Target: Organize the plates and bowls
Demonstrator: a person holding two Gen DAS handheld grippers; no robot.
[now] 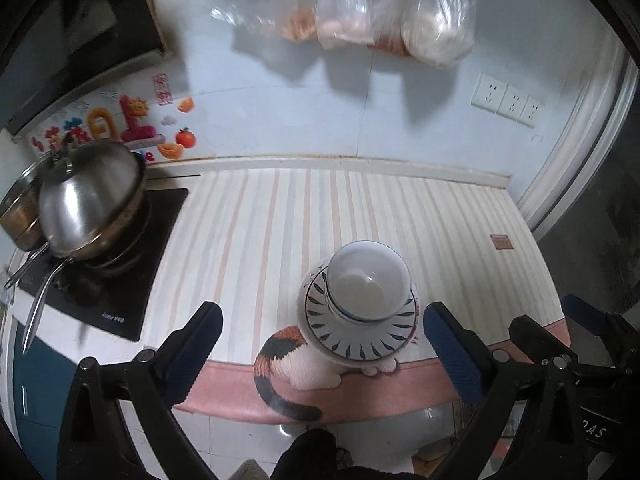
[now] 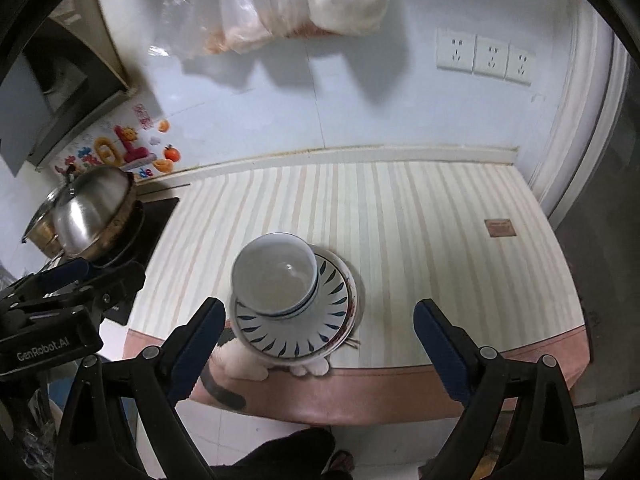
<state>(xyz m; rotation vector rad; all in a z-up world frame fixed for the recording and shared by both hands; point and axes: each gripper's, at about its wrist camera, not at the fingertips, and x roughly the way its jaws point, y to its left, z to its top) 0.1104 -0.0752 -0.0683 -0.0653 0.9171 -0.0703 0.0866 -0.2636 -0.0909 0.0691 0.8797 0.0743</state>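
- Both of your tools are released and hold nothing: the left tool (image 1: 320, 344) and the right tool (image 2: 318, 346) hang above the tabletop's (image 2: 420, 216) near edge.
- The white bowls (image 2: 274, 276) sit nested on the blue-leaf plate (image 2: 292, 326), itself stacked on more plates, right at that near edge, over the cat print (image 1: 288, 356).
- The stack's rim reaches the cloth's pink border; a nudge could tip it to the floor.
- The bowls sit off-centre, so lifting the plate could slide them.
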